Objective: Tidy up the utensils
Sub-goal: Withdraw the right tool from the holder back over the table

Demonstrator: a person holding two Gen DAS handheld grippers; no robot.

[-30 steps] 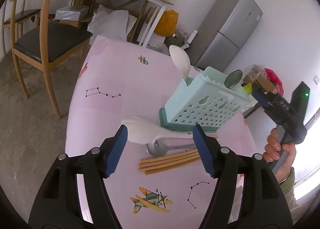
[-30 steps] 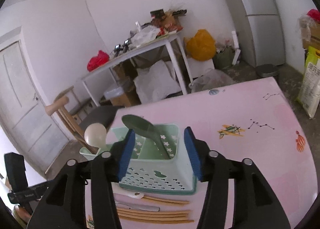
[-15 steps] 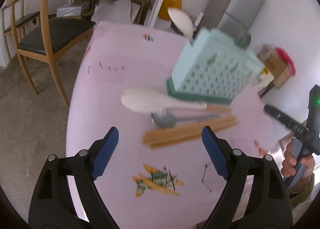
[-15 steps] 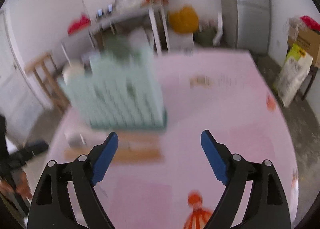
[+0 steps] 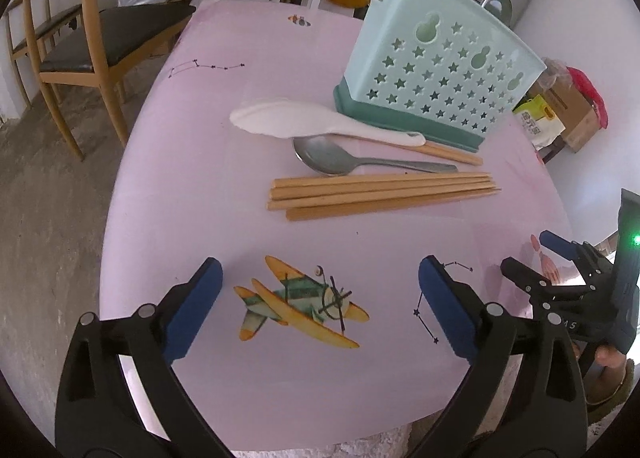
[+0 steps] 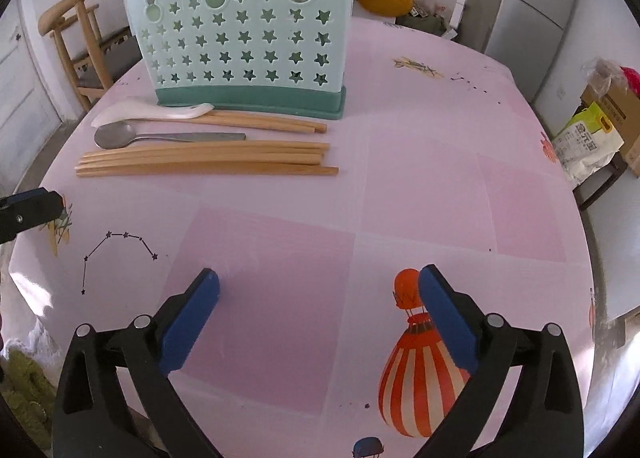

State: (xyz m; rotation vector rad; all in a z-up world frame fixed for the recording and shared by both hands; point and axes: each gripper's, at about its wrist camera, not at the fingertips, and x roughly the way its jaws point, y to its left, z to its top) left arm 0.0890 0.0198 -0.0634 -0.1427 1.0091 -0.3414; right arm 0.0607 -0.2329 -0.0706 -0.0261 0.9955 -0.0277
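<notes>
Blue pads on our left gripper (image 5: 320,306) were spreading wider over the pink table (image 5: 224,129), with nothing between them. Far ahead lay chopsticks (image 5: 380,191), a metal spoon (image 5: 332,159) and a white spoon (image 5: 288,121), near the green basket (image 5: 436,61).

Our right gripper (image 6: 318,316) was spreading too, pinching nothing. The chopsticks (image 6: 204,159) and spoons lay far left, just beside the basket (image 6: 244,29).

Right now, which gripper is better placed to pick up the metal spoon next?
Left, probably. The left gripper, jaws opening and empty, faces the metal spoon nearly head-on. The right gripper, also opening and empty, sits off toward the handle end.
</notes>
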